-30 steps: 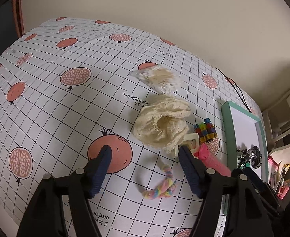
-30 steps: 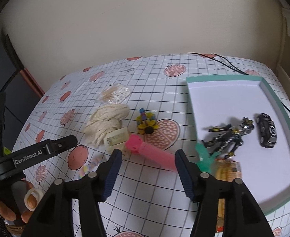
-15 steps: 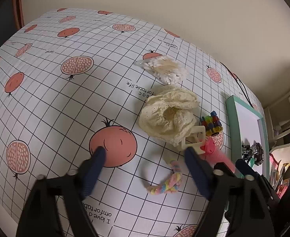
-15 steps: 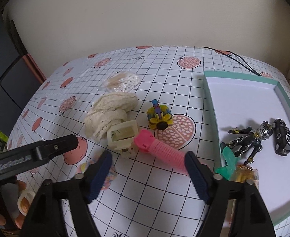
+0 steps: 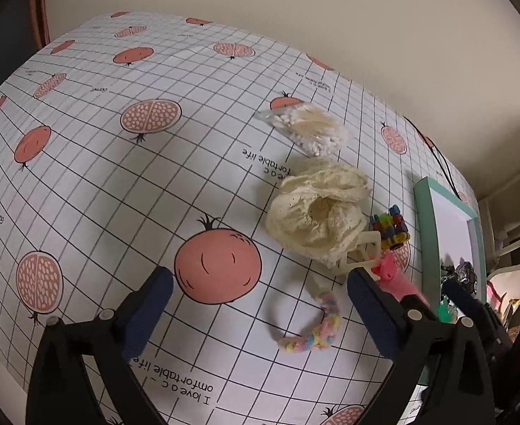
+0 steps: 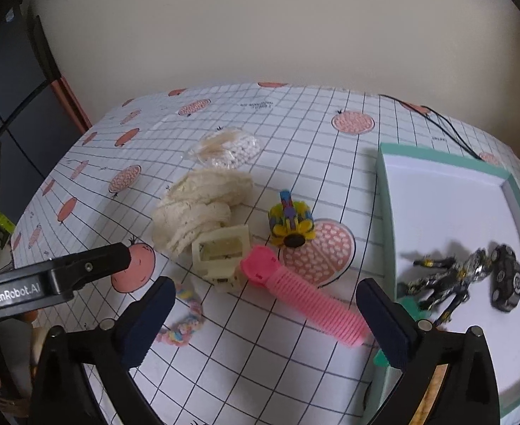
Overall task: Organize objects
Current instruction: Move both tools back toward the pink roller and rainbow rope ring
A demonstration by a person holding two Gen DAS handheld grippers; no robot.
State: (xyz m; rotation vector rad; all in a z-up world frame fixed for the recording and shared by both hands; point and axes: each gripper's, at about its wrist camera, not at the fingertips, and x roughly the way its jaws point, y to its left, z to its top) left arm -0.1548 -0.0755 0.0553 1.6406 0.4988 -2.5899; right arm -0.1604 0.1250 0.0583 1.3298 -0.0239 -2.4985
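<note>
A pink ribbed tube lies on the pomegranate-print tablecloth, and my right gripper hangs open just above and in front of it, holding nothing. Beside the tube are a cream plastic box, a cream lace cloth, a flower toy and a bag of cotton swabs. My left gripper is open and empty near a pastel braided ring, with the lace cloth farther ahead. A robot figure and a black toy car lie in the green-rimmed tray.
A green plastic piece sits at the tray's near-left corner, partly behind my right finger. A black cable runs along the table's far right. The wall is close behind the table. A white chair stands past the tray.
Both grippers have opened wider. The right gripper has come nearer to the pink tube. The left view has shifted slightly, with the objects where they were.
</note>
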